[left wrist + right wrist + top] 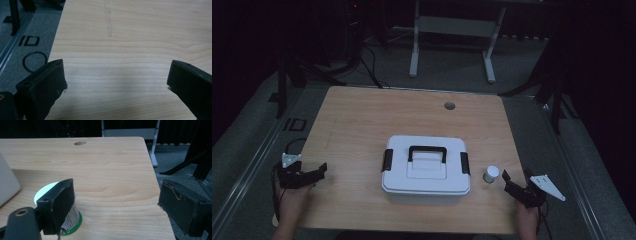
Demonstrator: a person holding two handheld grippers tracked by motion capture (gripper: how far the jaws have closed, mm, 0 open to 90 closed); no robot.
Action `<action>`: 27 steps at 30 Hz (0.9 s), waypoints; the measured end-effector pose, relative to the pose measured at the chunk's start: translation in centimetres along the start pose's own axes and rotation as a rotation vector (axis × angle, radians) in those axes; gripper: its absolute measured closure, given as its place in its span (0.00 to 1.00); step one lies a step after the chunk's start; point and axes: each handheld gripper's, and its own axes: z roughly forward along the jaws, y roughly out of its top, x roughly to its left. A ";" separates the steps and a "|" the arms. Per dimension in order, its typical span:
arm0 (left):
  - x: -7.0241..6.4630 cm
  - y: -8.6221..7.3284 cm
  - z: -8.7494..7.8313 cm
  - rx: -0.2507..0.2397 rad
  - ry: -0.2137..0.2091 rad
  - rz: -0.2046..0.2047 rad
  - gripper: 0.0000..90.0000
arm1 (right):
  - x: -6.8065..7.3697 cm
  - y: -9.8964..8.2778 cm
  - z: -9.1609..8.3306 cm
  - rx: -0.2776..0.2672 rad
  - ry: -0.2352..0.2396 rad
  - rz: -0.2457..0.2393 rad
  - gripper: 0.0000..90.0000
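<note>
A: where's the little white cup sitting?
B: on the worktop, just right of the white box, near the right tongs.
A: grabbing it?
B: nope, both spread wide and holding nothing. Left tongs are over bare wood.

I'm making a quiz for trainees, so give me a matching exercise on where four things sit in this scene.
Things:
1. box
2. cup
3. left tool
4. hole

Places:
A. near the table's far edge
B. over the table's left edge, open
C. mid-table, lid latched
D. just right of the box, by the right tool

Pairs: 1-C, 2-D, 3-B, 4-A
</note>
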 end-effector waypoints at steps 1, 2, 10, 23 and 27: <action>0.0 0.0 0.1 0.016 0.006 -0.001 0.01 | 0.0 0.0 0.0 0.000 0.000 0.001 0.14; 0.0 0.1 0.2 0.033 0.014 0.004 0.01 | 0.0 0.0 0.0 0.000 0.000 0.002 0.14; -0.2 0.3 0.8 0.188 0.005 0.028 0.01 | 0.0 0.0 0.0 0.001 -0.002 0.001 0.14; 0.1 3.0 -0.2 0.472 -0.018 0.168 0.01 | 0.1 0.0 0.0 0.003 0.000 -0.005 0.14; 0.2 3.7 -0.9 0.526 -0.045 0.205 0.01 | 0.1 0.0 0.0 0.002 0.001 -0.006 0.14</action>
